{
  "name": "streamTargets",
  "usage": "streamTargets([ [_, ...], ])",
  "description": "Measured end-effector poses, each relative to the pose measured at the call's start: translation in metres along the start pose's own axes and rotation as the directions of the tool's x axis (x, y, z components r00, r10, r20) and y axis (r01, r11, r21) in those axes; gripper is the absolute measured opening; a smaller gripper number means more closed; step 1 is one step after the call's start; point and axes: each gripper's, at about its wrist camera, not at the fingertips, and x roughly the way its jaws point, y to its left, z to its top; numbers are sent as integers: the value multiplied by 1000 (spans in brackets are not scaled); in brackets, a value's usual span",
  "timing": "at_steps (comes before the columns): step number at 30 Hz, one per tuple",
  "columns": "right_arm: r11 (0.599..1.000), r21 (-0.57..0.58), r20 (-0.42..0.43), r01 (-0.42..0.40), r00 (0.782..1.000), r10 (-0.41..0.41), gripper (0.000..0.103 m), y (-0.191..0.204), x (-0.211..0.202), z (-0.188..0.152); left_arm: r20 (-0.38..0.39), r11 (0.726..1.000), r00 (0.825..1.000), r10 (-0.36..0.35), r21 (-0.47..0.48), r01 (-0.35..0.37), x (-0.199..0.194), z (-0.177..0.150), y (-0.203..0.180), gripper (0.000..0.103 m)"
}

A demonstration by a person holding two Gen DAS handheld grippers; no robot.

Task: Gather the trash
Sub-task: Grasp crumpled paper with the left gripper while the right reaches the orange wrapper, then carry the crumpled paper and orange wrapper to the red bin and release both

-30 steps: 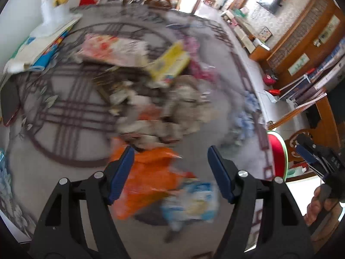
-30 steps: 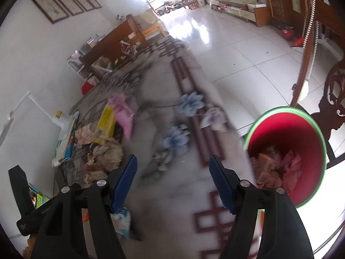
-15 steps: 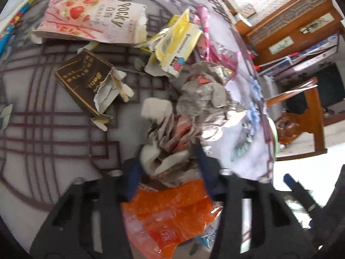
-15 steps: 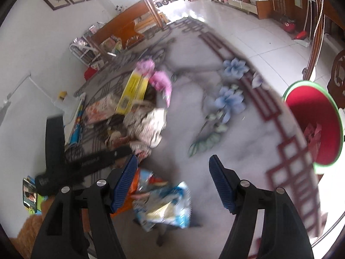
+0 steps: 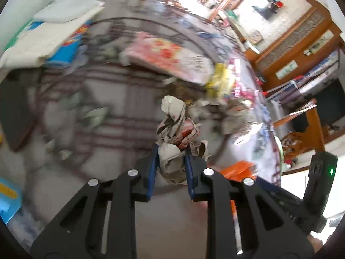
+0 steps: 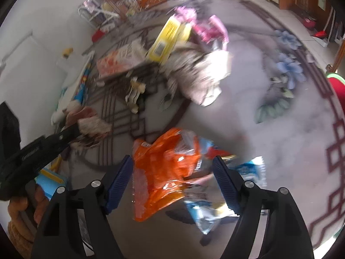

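Observation:
My left gripper [image 5: 170,157] is shut on a crumpled grey-brown paper wad [image 5: 174,125] with red print, held clear of the patterned rug [image 5: 120,129]. The right wrist view shows the same wad [image 6: 90,125] at the left, in those black fingers. My right gripper [image 6: 172,161] hangs over an orange snack wrapper [image 6: 163,164]. Its jaws are opening, and the wrapper lies between the blue pads [image 6: 120,177] without being squeezed. A blue-and-white wrapper [image 6: 215,205] lies under the orange one, beside the right finger.
More litter sits farther up the rug: a crumpled paper heap [image 6: 200,73], a yellow packet [image 6: 170,38], a pink wrapper [image 6: 207,28] and a pink strawberry box [image 6: 118,60]. The red bin with a green rim [image 6: 338,90] is at the right edge. Books and white items [image 5: 54,34] line the wall.
The left gripper dropped onto the pile, closed on the paper wad and drew it away. The right gripper swung from the red bin across the rug to the orange wrapper, its jaws a little wider.

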Motion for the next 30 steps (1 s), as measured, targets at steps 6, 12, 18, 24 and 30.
streamTargets([
  [6, 996, -66, -33, 63, 997, -65, 76, 17, 20, 3, -19, 997, 999, 32, -72, -33, -5, -18, 34, 23],
  [12, 972, -195, -42, 132, 989, -143, 55, 37, 31, 2, -27, 996, 999, 32, -85, -34, -2, -22, 39, 26],
  [18, 977, -190, -20, 101, 994, -106, 49, 40, 23, 0, -38, 995, 999, 39, -86, -42, 1, -26, 40, 26],
  [24, 979, -193, 53, 65, 997, -56, 49, 47, 6, 4, -50, 995, 998, 48, -81, -52, 6, -28, 39, 32],
  [30, 984, -175, 79, 34, 997, -21, 49, 45, -2, 6, -66, 995, 997, 48, -85, -53, 10, -31, 39, 33],
])
